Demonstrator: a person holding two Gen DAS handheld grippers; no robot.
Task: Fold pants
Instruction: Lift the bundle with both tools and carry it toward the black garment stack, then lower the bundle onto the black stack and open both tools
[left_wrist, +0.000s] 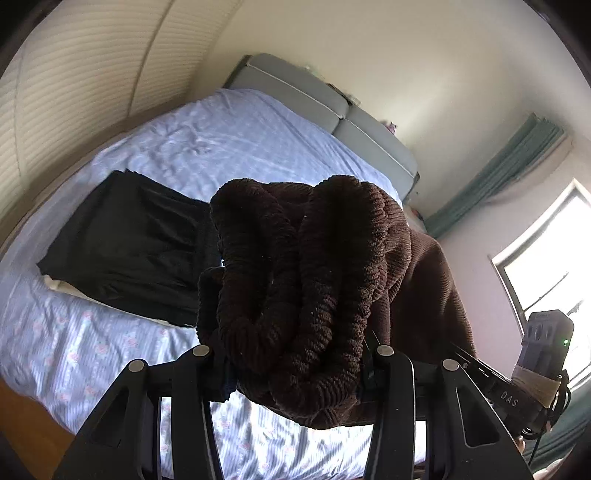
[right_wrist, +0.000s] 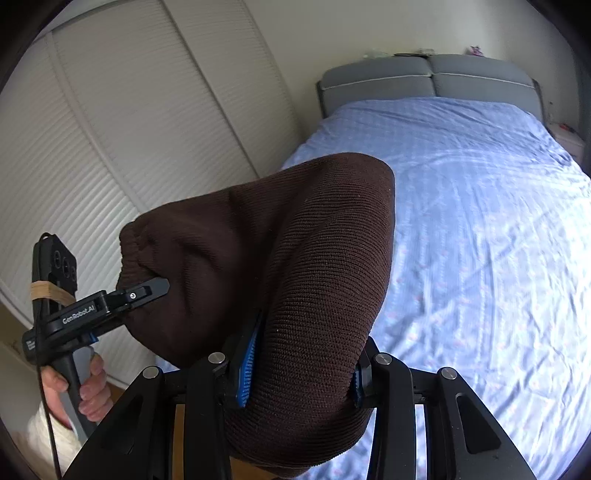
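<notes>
Dark brown knit pants (left_wrist: 306, 288) hang in the air above the bed, bunched thick between both grippers. My left gripper (left_wrist: 291, 354) is shut on a rolled wad of the brown fabric; it also shows in the right wrist view (right_wrist: 155, 291), clamped on the gathered waistband end. My right gripper (right_wrist: 301, 365) is shut on a thick fold of the pants (right_wrist: 314, 258), its blue pads (right_wrist: 247, 362) pressed against the cloth. The right gripper's body shows at the right edge of the left wrist view (left_wrist: 517, 391). The fingertips of both are hidden by fabric.
A bed with a light blue sheet (right_wrist: 480, 221) lies below, with a grey headboard (right_wrist: 428, 77). A folded stack of black clothes (left_wrist: 129, 243) lies on the sheet to the left. White louvred closet doors (right_wrist: 110, 147) stand left; a window (left_wrist: 554, 266) is right.
</notes>
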